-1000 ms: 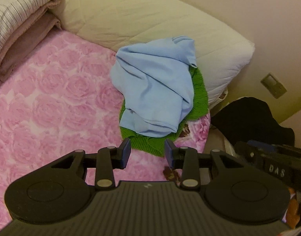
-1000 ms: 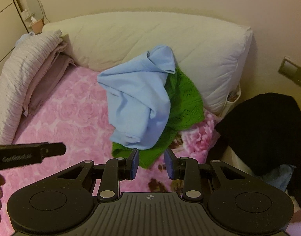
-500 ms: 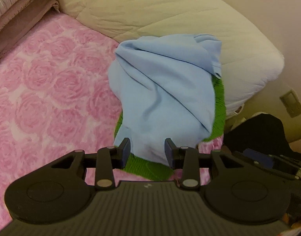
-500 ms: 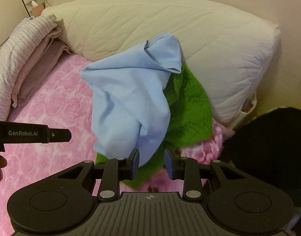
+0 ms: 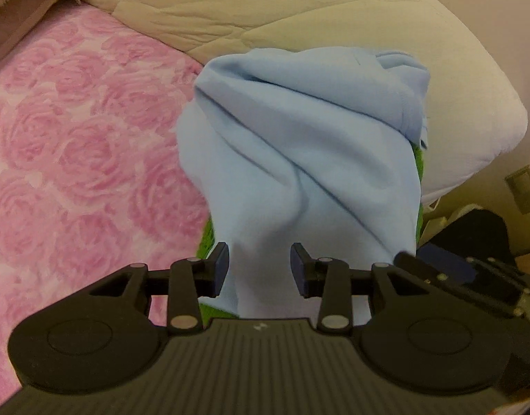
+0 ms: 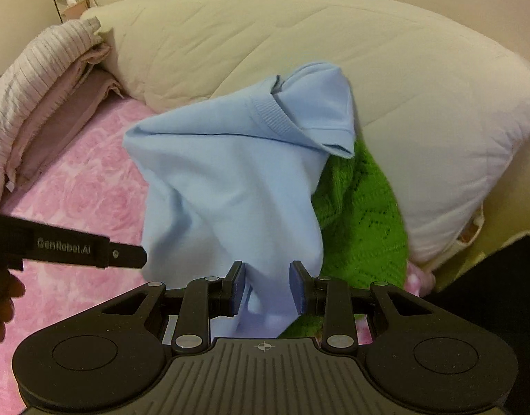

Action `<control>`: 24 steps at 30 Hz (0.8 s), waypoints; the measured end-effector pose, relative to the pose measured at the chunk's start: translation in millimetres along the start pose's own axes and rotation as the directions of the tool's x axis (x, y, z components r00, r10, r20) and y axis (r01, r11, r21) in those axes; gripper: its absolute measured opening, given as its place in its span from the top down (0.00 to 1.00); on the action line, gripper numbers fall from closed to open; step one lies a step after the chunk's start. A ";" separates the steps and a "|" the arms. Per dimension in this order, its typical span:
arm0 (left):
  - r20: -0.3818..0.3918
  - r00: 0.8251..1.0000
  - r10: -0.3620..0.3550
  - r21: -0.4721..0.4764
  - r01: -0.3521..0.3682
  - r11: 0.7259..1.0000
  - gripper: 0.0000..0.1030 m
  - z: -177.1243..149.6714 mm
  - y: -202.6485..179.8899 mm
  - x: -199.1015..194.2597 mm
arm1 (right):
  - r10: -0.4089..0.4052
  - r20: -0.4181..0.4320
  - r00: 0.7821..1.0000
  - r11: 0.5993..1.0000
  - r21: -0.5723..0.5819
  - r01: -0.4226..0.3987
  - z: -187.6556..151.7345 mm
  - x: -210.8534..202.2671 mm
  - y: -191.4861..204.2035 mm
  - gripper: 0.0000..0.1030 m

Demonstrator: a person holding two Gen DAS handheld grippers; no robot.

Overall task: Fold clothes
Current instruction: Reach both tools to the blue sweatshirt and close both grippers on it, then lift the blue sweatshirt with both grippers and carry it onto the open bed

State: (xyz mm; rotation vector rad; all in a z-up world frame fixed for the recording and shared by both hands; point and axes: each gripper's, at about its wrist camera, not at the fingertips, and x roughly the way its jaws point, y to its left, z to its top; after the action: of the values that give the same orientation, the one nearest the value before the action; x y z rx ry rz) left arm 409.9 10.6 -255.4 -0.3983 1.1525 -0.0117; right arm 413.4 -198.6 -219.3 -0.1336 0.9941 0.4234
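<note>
I held my left gripper (image 5: 259,269) low over the near end of the light blue shirt (image 5: 299,159), its jaws apart with the cloth lying between them, not pinched. My right gripper (image 6: 267,287) sat just beside it at the same hem, jaws likewise apart around a hanging fold of the shirt (image 6: 230,186). The shirt lay crumpled on top of a green knit sweater (image 6: 361,214) on the pink rose blanket (image 5: 74,145), up against the cream duvet (image 6: 334,52), with folded bedding (image 6: 33,79) stacked at the far left.
</note>
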 end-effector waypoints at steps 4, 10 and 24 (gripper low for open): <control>0.009 0.999 -0.031 -0.021 0.031 0.999 0.65 10.7 5.1 17.2 | -0.011 -0.018 1.000 1.000 -0.005 0.011 -0.8 16.4 0.3 0.69; -0.007 0.987 -0.158 -0.092 0.157 0.983 0.69 19.5 13.5 38.8 | 0.000 -0.014 1.000 1.000 0.027 0.001 2.3 24.9 -6.5 0.69; 0.258 0.953 -0.158 -0.078 0.184 0.980 1.00 -1.0 35.2 -59.4 | 0.134 0.212 0.968 0.991 -0.023 -0.132 20.2 -54.0 11.9 0.93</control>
State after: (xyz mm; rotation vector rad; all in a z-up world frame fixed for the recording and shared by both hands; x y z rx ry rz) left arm 377.6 55.6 -214.2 -0.5727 0.8679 -0.0529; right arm 398.9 -197.0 -162.3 -0.0281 0.7922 0.5532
